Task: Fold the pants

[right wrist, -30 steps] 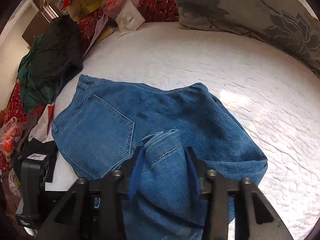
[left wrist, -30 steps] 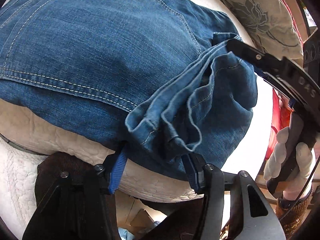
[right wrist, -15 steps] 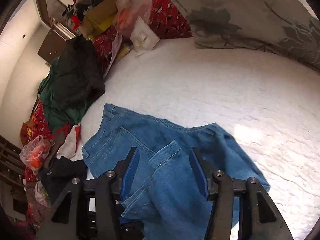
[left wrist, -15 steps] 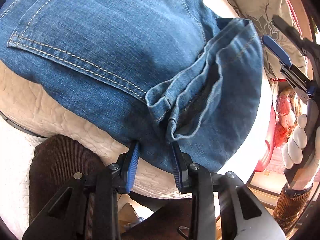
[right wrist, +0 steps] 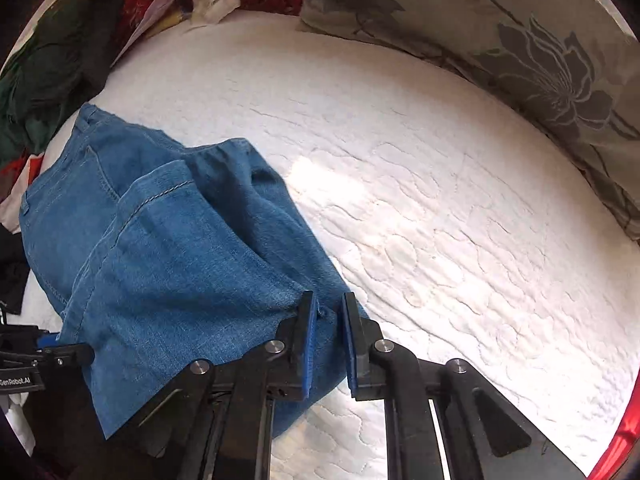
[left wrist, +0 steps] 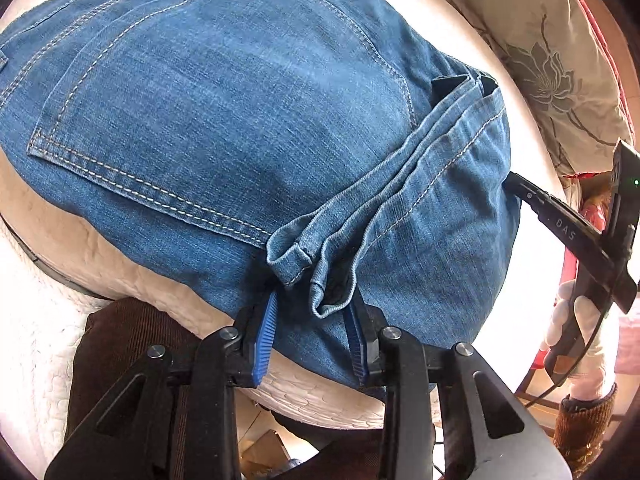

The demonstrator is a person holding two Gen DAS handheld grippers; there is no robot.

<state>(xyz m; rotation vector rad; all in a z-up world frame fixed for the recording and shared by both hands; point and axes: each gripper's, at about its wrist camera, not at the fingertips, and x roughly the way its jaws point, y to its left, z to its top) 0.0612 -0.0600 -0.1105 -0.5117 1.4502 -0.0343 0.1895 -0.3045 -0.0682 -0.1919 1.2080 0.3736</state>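
Observation:
Blue denim pants (left wrist: 224,128) lie folded on a white quilted mattress (right wrist: 440,208), back pocket up, with the leg hems (left wrist: 316,248) laid over the seat. My left gripper (left wrist: 312,316) is open, its blue pads either side of the hem bundle at the mattress edge. My right gripper (right wrist: 328,320) is open with a narrow gap, its tips at the folded edge of the pants (right wrist: 172,248). The right gripper also shows in the left wrist view (left wrist: 560,216), held by a white-gloved hand.
A grey floral pillow (right wrist: 540,52) lies along the far side of the mattress. A heap of dark green and red clothes and bags (right wrist: 60,52) sits at the far left. Brown corduroy fabric (left wrist: 132,344) lies below the mattress edge.
Both grippers let go of the leg hems, which now lie on the seat of the pants. The right gripper has moved back to the folded edge and narrowed.

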